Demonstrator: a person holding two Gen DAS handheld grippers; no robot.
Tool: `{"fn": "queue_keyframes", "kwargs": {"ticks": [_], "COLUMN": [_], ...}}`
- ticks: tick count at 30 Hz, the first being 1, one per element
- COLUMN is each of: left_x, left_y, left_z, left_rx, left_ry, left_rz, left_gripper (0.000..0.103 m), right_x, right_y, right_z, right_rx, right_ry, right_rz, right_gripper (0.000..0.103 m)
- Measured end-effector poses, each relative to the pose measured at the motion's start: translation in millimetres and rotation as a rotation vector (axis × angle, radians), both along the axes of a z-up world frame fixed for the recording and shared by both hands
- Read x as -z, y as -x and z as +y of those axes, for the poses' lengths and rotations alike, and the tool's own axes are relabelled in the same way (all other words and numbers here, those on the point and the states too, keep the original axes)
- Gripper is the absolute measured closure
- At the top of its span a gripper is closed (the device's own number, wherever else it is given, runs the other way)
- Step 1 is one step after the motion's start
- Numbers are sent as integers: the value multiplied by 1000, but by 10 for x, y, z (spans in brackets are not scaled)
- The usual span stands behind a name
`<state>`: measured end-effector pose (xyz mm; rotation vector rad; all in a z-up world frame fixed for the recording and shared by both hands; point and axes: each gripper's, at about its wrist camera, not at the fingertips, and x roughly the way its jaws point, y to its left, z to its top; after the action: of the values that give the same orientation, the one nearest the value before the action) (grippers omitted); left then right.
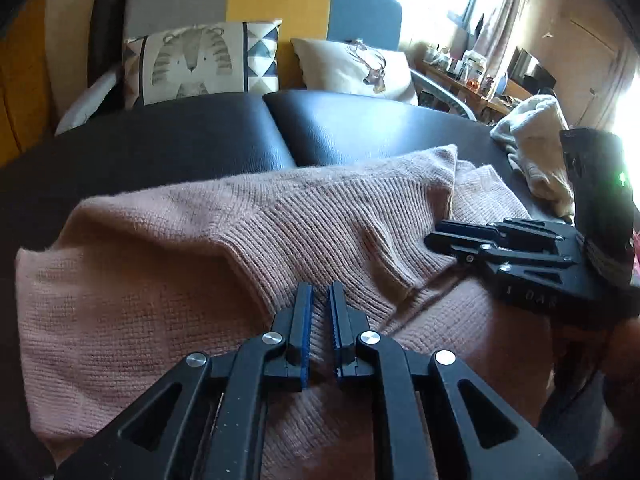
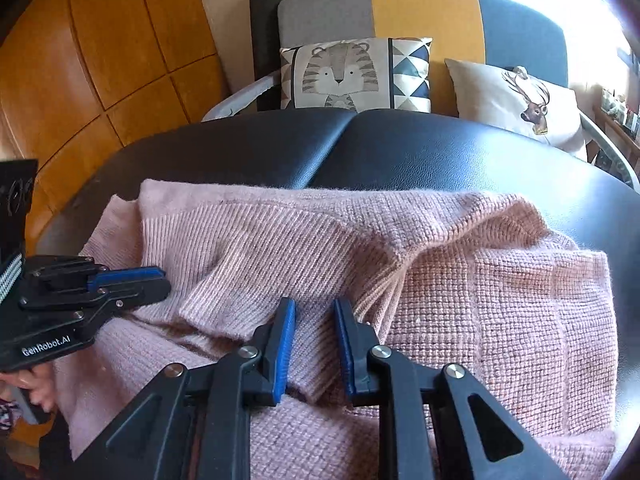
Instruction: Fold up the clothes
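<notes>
A pink knit sweater (image 1: 168,264) lies partly folded on a black padded surface (image 1: 192,136); it also shows in the right wrist view (image 2: 500,300). Its ribbed hem is folded over the body. My left gripper (image 1: 321,292) is over the ribbed edge, its jaws a narrow gap apart with knit fabric between them. My right gripper (image 2: 314,308) is open, its jaws either side of a ribbed fold. Each gripper shows in the other's view: the right one (image 1: 436,238) at the sweater's right side, the left one (image 2: 160,280) at its left.
A cream garment (image 1: 536,144) lies at the surface's right edge. Behind the surface a chair holds a tiger cushion (image 2: 352,74) and a deer cushion (image 2: 516,100). An orange wooden wall (image 2: 100,60) is at the left, and a cluttered shelf (image 1: 472,76) by the window.
</notes>
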<state>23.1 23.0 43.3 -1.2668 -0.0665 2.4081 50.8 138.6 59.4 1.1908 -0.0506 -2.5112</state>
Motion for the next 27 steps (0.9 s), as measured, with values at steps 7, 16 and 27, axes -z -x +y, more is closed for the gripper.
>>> {"fn": "queue_keyframes", "kwargs": {"ticks": [7, 16, 27], "left_x": [-293, -609, -218], "left_y": [-165, -847, -1360], "left_z": [-434, -1481, -1844], "left_rx": [-39, -205, -313], "left_ry": [-169, -304, -381], "left_rz": [14, 104, 1], "left_gripper": [93, 68, 39], "right_x": [-411, -522, 81], "right_y": [-309, -1114, -1638], "right_z": [457, 1321, 1458], "right_rx": [52, 173, 201], "right_ry": [228, 201, 313], "right_rz": [14, 15, -87], "right_gripper": [83, 79, 77]}}
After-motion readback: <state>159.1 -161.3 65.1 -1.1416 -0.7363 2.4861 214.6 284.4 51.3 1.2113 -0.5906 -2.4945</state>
